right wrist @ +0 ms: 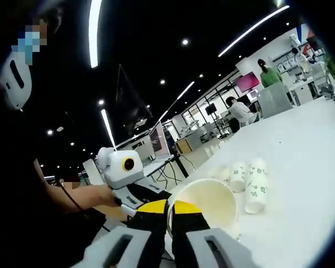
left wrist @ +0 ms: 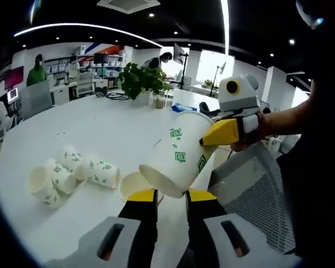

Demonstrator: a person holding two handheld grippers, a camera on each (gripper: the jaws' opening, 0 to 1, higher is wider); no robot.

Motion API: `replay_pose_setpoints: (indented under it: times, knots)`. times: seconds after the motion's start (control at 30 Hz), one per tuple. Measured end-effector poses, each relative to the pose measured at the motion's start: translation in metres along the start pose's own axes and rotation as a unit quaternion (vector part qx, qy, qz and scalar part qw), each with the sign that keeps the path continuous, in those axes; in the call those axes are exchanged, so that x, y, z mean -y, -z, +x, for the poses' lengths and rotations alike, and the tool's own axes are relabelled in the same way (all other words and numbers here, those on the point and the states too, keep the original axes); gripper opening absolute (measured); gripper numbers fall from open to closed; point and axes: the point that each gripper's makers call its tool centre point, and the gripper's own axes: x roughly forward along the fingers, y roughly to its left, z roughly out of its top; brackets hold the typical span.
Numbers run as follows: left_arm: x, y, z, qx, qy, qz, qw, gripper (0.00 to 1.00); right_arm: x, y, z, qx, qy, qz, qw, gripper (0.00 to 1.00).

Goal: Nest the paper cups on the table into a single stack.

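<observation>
Right tongs (left wrist: pixel 212 137) grip cup (left wrist: pixel 176 153), apparently

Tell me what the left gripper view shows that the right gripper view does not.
Left gripper view: a potted plant at the far side of the table, a mesh chair, and an open cup standing below the held one.

Right gripper view: a pink screen and a seated person at a desk.

Both: the held cup clamped in the right gripper jaws, the loose cups lying on the white table, and a person in green.
</observation>
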Motion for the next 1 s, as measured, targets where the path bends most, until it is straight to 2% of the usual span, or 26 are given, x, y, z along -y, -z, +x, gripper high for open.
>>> replay_pose_setpoints:
  times: [0.17,0.43,1.0]
  knots:
    - [-0.004,0.001,-0.004,0.004,-0.015,-0.003,0.9999,0.22,0.004,0.000,-0.002,-0.005,0.006,-0.007,0.9999,0.00]
    - [-0.008,-0.001,-0.008,0.011,-0.033,0.005,0.9994,0.31,0.006,-0.003,-0.005,-0.008,0.010,-0.015,0.9998,0.00]
    - [-0.012,-0.003,-0.011,0.023,-0.045,0.010,0.9987,0.42,0.011,0.001,-0.004,-0.031,0.025,-0.042,0.9983,0.00]
